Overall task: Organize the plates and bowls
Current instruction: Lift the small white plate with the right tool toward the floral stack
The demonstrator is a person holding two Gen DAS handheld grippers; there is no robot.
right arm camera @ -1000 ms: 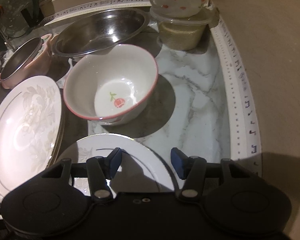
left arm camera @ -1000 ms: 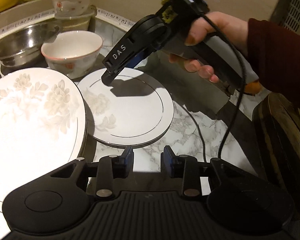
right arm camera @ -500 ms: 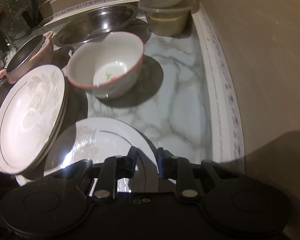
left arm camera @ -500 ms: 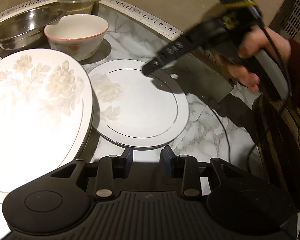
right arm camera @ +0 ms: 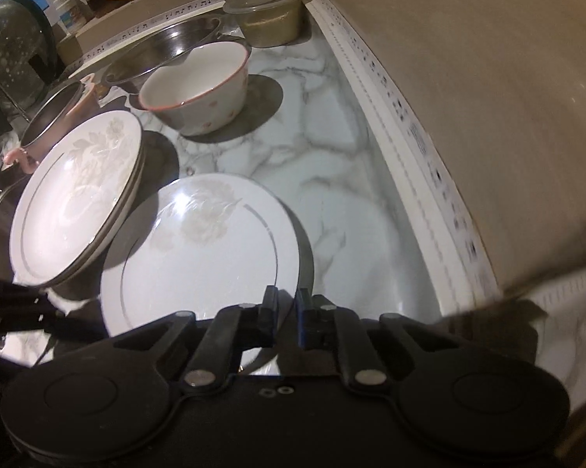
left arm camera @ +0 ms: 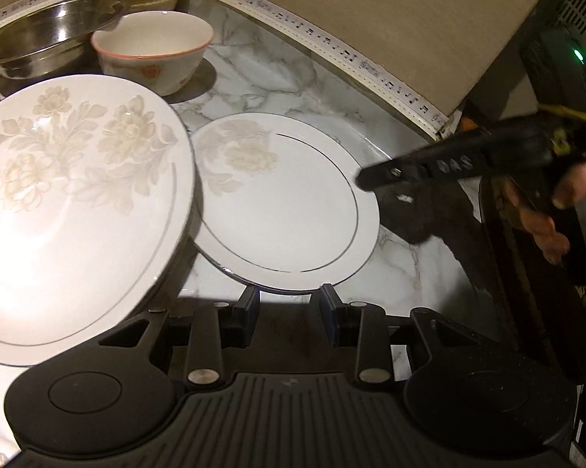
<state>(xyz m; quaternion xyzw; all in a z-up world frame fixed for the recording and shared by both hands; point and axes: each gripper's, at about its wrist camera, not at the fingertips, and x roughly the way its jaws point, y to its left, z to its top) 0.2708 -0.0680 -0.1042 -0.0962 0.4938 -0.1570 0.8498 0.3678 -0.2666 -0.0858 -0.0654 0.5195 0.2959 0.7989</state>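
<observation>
Single flat plate (right arm camera: pixel 199 257) lies on the marble surface (right arm camera: pixel 331 163) just beside the plate stack (right arm camera: pixel 78 199), wall edge to its far right. Right gripper (right arm camera: pixel 287 314) sits at the plate's near-right rim, fingers pinched nearly together; whether the rim is caught between them, cannot tell. Left gripper (left arm camera: pixel 289 310) hovers at the plate's near edge, fingers narrow, empty. Right hand looks nearer for the lift toward the stack; pink-rimmed bowl (right arm camera: pixel 199 85) behind.

We see glossy glazed ceramic on the floral plates (left arm camera: pixel 70 195) at left and the pink-rimmed bowl (left arm camera: pixel 152 48) above them, polished steel on the basin (left arm camera: pixel 39 39) upper left, and smooth marble-patterned countertop (left arm camera: pixel 273 78).
</observation>
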